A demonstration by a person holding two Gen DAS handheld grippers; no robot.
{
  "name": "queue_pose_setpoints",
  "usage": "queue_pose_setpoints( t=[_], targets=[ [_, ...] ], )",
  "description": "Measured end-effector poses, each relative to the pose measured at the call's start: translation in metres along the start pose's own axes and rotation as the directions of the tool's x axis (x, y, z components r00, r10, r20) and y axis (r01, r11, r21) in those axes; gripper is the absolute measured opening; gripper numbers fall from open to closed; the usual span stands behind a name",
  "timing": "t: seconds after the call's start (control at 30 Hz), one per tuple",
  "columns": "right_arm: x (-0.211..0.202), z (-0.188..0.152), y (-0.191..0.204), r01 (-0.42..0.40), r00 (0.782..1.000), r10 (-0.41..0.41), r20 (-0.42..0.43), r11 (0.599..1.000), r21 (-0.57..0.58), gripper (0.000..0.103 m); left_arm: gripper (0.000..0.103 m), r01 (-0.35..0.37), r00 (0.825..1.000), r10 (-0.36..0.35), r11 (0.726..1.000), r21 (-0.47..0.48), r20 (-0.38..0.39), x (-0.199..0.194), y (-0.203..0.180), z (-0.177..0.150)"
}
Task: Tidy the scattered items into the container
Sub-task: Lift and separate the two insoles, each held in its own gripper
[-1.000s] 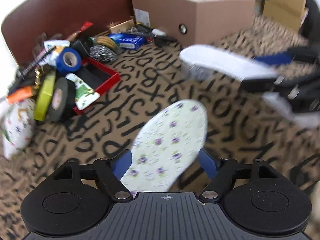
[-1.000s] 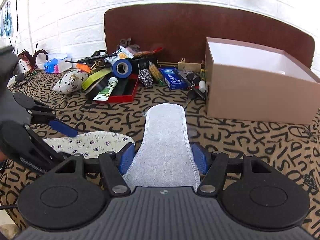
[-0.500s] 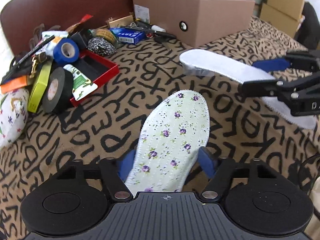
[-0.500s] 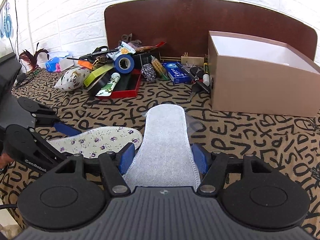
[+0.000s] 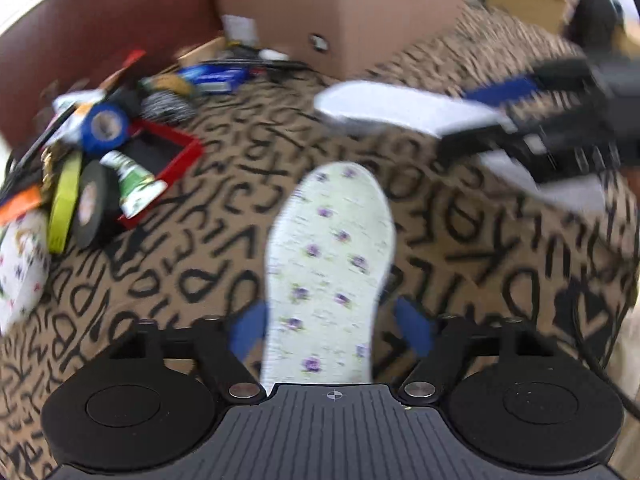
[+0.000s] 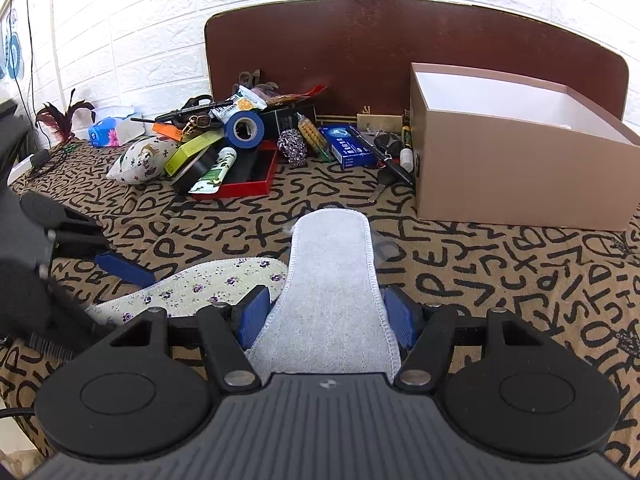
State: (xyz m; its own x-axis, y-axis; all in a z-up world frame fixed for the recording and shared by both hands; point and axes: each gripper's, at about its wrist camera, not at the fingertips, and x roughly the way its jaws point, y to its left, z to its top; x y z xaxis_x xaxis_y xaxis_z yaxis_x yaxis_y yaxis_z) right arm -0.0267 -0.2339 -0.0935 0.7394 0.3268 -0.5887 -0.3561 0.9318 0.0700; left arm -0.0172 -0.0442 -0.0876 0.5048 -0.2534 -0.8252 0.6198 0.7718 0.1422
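My left gripper (image 5: 332,326) has just spread its jaws again after squeezing in half a second back, and that whole view has gone blurred where it was sharp before. The floral insole (image 5: 330,264) lies between the blue pads; the left pad sits close against its edge, while a gap shows between the right pad and the insole, so I read the grip as released. The insole rests flat on the letter-patterned surface (image 5: 208,264), toe pointing away from me.

My right gripper (image 6: 326,314) sits as it did a second ago, clenched on the white insole (image 6: 332,280), both pads pressing its stitched edges. That insole runs forward from the jaws, its toe aimed toward the clutter. In the right wrist view the floral insole (image 6: 208,286) lies just beside the white one, on its left, with my left gripper (image 6: 116,268) over its far end.

The cardboard box (image 6: 516,168) stands open at the right, near the brown backboard (image 6: 360,52), well apart from both insoles. Left of it lies the pile: a blue tape roll (image 6: 245,129), a black tape roll (image 6: 196,169), a red tray (image 6: 252,176), a tube (image 6: 216,170), a blue packet (image 6: 348,148) and a small printed pillow (image 6: 142,160).
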Motion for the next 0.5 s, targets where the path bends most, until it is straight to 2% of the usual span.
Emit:
queue_pose_setpoints(
  t=[0.07, 0.1, 0.13, 0.3, 0.43, 0.5],
  targets=[
    [0.000, -0.001, 0.000, -0.002, 1.000, 0.002, 0.000, 1.000, 0.001, 0.068, 0.079, -0.031, 0.999, 0.029, 0.998, 0.045, 0.031, 0.001, -0.010, -0.001],
    [0.000, -0.001, 0.000, -0.003, 1.000, 0.003, 0.000, 1.000, 0.000, 0.068, 0.067, -0.027, 0.999, 0.026, 0.999, 0.038, 0.030, 0.002, -0.010, 0.000],
    [-0.001, -0.001, 0.000, -0.003, 1.000, 0.003, 0.000, 1.000, -0.001, 0.068, 0.059, 0.005, 1.000, -0.005, 1.000, 0.011, 0.025, 0.002, -0.006, 0.002],
    [-0.002, 0.000, -0.003, 0.003, 1.000, -0.003, 0.008, 1.000, 0.006, 0.068, 0.055, -0.004, 1.000, 0.003, 1.000, 0.011, 0.028, -0.002, -0.009, 0.004],
    [-0.004, 0.002, -0.004, 0.001, 1.000, -0.001, 0.015, 1.000, 0.004, 0.068, 0.053, 0.027, 0.997, -0.022, 0.997, -0.071, 0.070, -0.014, 0.005, 0.012],
    [-0.006, 0.004, -0.003, 0.002, 1.000, -0.002, 0.026, 1.000, -0.001, 0.068, 0.053, 0.016, 0.994, -0.007, 0.996, -0.091, 0.107, -0.023, 0.010, 0.018]
  ],
)
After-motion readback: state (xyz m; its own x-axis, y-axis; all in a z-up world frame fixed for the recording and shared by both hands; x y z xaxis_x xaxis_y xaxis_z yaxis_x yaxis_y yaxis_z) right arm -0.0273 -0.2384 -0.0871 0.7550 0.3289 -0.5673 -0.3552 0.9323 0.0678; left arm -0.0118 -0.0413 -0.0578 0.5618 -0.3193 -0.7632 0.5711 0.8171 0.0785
